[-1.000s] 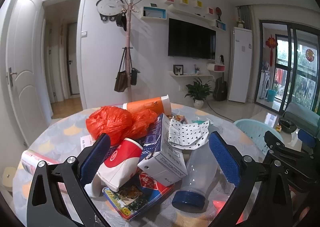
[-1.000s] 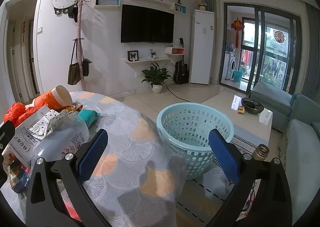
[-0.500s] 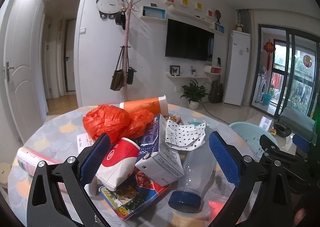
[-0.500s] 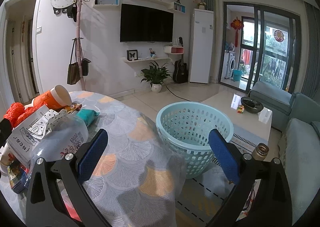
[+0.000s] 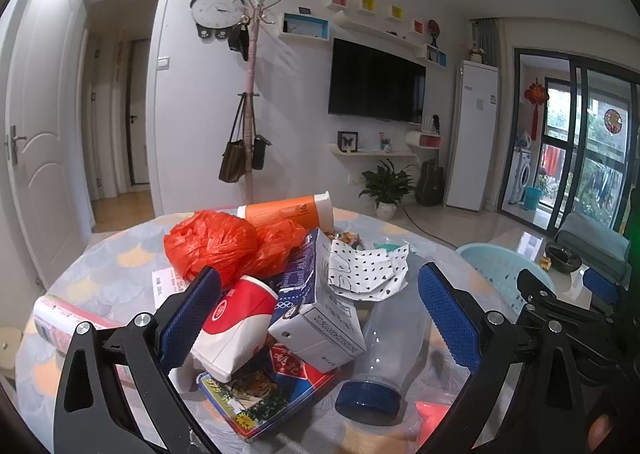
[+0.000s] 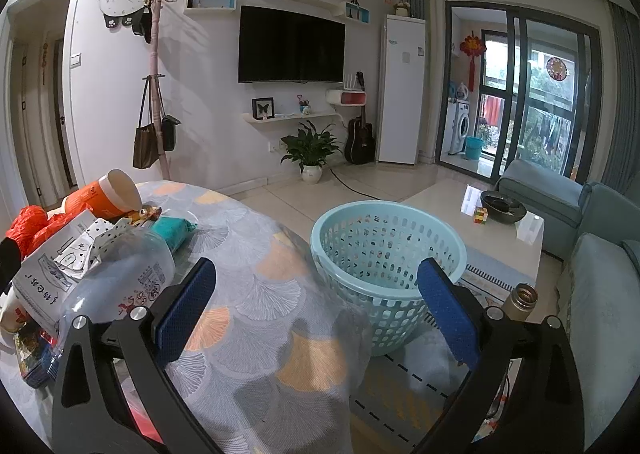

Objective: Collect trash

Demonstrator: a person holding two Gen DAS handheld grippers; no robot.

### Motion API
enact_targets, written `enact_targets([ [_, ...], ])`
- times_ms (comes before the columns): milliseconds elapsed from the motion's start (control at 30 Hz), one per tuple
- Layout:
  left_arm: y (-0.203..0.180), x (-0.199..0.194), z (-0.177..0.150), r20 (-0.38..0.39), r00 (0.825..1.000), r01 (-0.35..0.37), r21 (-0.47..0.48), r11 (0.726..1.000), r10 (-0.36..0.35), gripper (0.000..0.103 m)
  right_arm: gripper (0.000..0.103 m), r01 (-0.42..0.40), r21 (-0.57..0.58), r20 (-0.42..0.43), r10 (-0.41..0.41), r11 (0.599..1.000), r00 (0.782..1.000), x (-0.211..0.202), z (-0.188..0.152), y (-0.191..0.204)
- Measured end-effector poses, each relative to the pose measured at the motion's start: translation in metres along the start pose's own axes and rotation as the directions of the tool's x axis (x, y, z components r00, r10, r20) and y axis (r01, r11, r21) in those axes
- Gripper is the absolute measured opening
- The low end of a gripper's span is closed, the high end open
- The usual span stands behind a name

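A heap of trash lies on the round table [image 5: 112, 274]: an orange plastic bag [image 5: 216, 242], an orange cup [image 5: 288, 210] on its side, a red-and-white paper cup [image 5: 236, 322], a white carton [image 5: 316, 318], spotted paper [image 5: 368, 266], a clear bottle with a blue cap [image 5: 384, 346] and a printed packet [image 5: 260, 390]. My left gripper [image 5: 316, 318] hovers open just in front of the heap, holding nothing. My right gripper [image 6: 316, 302] is open and empty over the table's right edge, facing the light blue basket [image 6: 384, 250] on the floor.
A rolled wrapper [image 5: 60, 322] lies at the table's left edge. A teal packet [image 6: 172, 230] lies behind the bottle [image 6: 120, 286]. Beyond the basket stand a low coffee table [image 6: 504, 230] and a grey sofa [image 6: 600, 274]. A metal flask [image 6: 520, 298] stands beside the right gripper.
The left wrist view has risen and tilted up slightly, so the trash heap sits a little lower in it. The right gripper has barely moved. Both stay open.
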State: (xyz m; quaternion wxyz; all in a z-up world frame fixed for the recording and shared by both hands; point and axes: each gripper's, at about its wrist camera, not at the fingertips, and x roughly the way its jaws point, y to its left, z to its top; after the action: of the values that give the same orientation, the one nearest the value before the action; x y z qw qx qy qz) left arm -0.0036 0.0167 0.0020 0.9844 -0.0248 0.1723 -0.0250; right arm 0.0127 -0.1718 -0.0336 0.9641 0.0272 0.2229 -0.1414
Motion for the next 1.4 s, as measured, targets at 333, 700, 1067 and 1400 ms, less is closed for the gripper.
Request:
enact_targets([
  [333,-0.002,-0.003,-0.003,0.002,1.0,0.0,0.005,1.0,0.0,0.096,0.096,0.0,0.0,-0.001,0.0,1.0,1.0,0.0,0.0,0.0],
  [700,-0.003,-0.003,-0.003,-0.001,1.0,0.003,0.005,1.0,-0.003,0.096,0.096,0.0,0.0,-0.002,0.0,1.0,1.0,0.0,0.0,-0.001],
  [1067,-0.003,-0.003,-0.003,0.001,1.0,0.003,0.005,1.0,-0.003,0.096,0.096,0.001,0.001,-0.002,-0.001,1.0,1.0,0.0,0.0,-0.002],
  [1400,0.007,-0.006,-0.001,-0.021,0.998,0.056,-0.053,0.997,-0.057,0.096,0.096,0.0,0.005,-0.01,0.0,1.0,1.0,0.0,0.0,-0.006],
])
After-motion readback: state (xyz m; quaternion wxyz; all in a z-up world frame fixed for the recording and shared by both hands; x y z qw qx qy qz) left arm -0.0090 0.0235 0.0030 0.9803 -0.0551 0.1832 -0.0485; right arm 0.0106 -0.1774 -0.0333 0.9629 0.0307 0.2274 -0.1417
